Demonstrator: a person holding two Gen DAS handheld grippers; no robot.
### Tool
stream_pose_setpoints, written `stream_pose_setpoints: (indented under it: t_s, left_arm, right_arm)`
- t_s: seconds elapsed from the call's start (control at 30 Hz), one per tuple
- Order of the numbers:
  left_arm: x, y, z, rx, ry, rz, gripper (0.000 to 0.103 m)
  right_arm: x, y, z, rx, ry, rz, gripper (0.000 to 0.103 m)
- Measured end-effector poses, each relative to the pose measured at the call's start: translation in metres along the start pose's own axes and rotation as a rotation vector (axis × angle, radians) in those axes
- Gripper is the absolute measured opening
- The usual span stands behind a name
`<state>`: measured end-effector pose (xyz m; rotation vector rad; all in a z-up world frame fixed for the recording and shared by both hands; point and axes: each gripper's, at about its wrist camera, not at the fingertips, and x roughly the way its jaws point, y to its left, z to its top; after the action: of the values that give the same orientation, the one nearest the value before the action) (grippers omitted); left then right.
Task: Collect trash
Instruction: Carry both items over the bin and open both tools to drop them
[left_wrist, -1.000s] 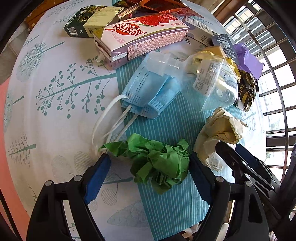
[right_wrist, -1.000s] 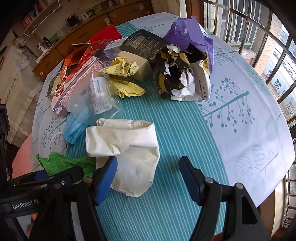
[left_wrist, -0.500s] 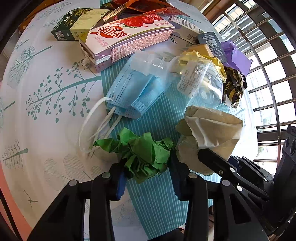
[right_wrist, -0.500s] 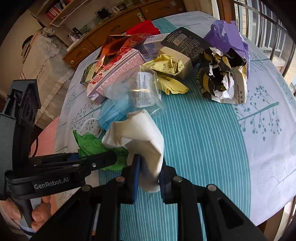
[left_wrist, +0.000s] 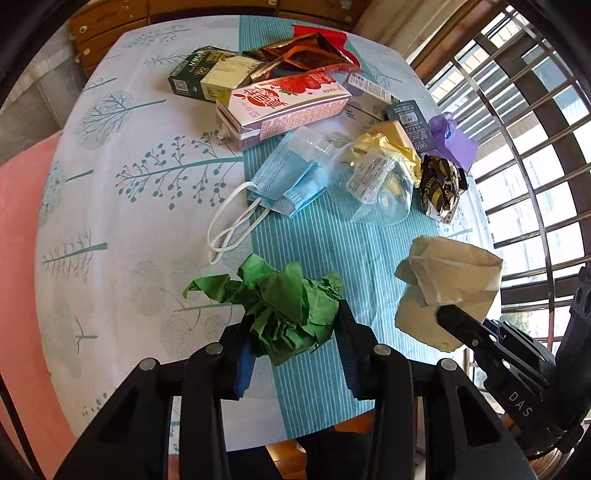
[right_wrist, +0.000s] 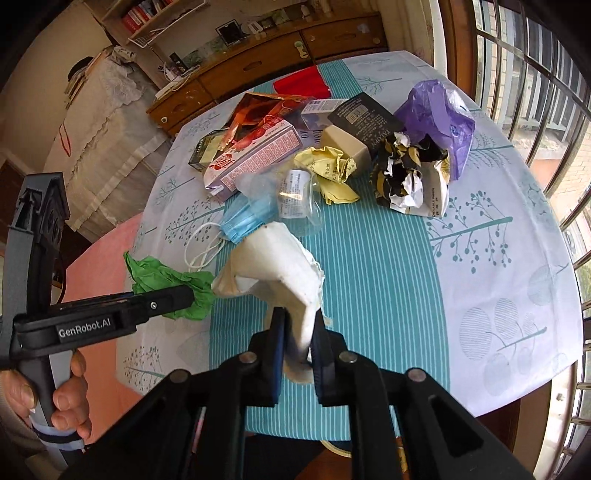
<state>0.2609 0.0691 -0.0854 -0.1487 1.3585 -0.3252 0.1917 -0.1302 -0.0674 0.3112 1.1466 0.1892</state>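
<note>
left gripper (left_wrist: 295, 332): pads clamp crumpled green paper wad (left_wrist: 280, 306) | right gripper (right_wrist: 297, 339): jaws closing, pinching crumpled cream paper bag (right_wrist: 280, 262) between fingertips | both point steeply down

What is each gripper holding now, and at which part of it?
The left gripper pinches the crumpled green paper at its near side. The right gripper, jaws closing, pinches the beige paper bag at its lower end.

The left gripper (left_wrist: 295, 332) holds a paper wad (left_wrist: 284, 310); the right gripper (right_wrist: 297, 343) holds a paper bag (right_wrist: 273, 266). Ahead of both, on the table (right_wrist: 498, 258), lie a face mask (left_wrist: 291, 181), then a plastic bottle (left_wrist: 373, 184) to its right, and a carton (left_wrist: 284, 107) beyond.
</note>
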Motion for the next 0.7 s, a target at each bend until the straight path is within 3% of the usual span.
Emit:
stream_pose_setpoints:
  t_s: [0.2, 0.5, 0.7]
  left_arm:
    - [-0.041, -0.006, -0.036, -0.099, -0.128, 0.035, 0.037]
    - [-0.084, -0.059, -0.136, -0.202, -0.327, 0.125, 0.038]
    - [-0.093, -0.095, -0.207, -0.205, -0.342, 0.199, 0.038]
  right_arm:
    - [-0.039, -0.008, -0.015, -0.128, -0.011, 0.021, 0.012]
    - [-0.103, -0.043, -0.064, -0.245, -0.034, 0.067, 0.012]
    - [-0.110, -0.059, -0.116, -0.262, 0.073, 0.121, 0.013]
